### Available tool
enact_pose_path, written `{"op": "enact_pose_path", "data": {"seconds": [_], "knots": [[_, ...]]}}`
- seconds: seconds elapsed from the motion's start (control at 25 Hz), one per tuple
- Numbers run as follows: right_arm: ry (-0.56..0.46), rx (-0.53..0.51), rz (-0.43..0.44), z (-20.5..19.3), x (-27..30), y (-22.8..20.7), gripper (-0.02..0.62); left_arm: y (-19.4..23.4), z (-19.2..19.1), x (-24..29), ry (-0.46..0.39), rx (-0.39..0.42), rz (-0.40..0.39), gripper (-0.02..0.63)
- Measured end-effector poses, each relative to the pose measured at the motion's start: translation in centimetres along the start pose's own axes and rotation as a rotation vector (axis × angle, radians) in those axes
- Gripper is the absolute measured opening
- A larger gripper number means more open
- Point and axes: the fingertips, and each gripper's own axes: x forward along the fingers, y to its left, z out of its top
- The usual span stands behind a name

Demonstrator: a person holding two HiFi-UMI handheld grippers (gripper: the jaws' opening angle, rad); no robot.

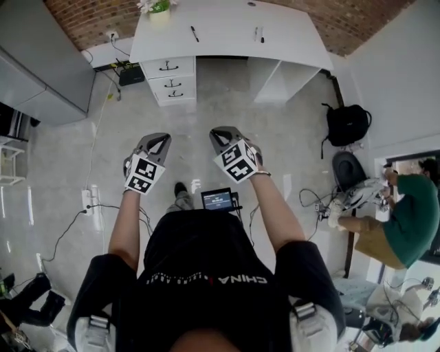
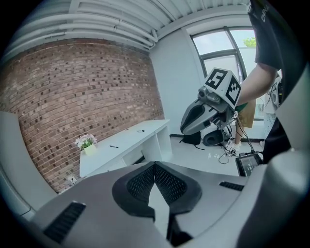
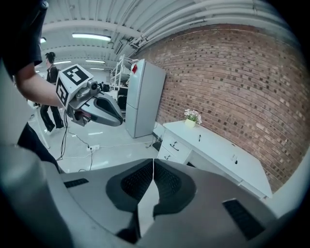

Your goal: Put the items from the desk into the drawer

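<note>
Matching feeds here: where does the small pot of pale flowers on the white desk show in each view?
Head view: small pot of pale flowers at the top edge, left of centre, on the left end of the long white desk.
Left gripper view: pot left of centre, at mid height.
Right gripper view: pot right of centre, above mid height.
Shared landmark: the desk against the red brick wall.

Bright, even light fills all three views. In the left gripper view the window (image 2: 218, 48) glares pale and washed out. In the right gripper view ceiling strip lights (image 3: 89, 36) glow. The pale floor (image 1: 62, 158) carries a soft sheen, and a mild shadow sits under the desk (image 1: 227, 31). Both gripper views bend the brick wall (image 2: 82, 92) and darken at the corners.
</note>
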Motion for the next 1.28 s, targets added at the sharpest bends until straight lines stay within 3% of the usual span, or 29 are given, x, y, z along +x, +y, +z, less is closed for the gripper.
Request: {"op": "enact_pose_path", "data": {"seconds": [0.24, 0.56, 0.92, 1.28], "knots": [[0.028, 0.048, -0.046, 3.9, 5.1, -1.6, 0.015, 7.0, -0.8, 1.3, -0.018, 0.013, -0.065, 0.012], [0.078, 0.089, -0.097, 4.6, 9.1, -4.0, 0.016, 10.8, -1.8, 4.2, -0.014, 0.020, -0.135, 0.012], [0.070, 0.065, -0.009, 5.3, 15.6, -9.4, 0.017, 14.9, -1.7, 11.1, 0.020, -0.020, -0.142, 0.012], [0.060, 0.092, 0.061, 7.6, 23.5, -21.2, 0.015, 22.8, 2.4, 20.7, 0.052, -0.059, -0.081, 0.012]]}}
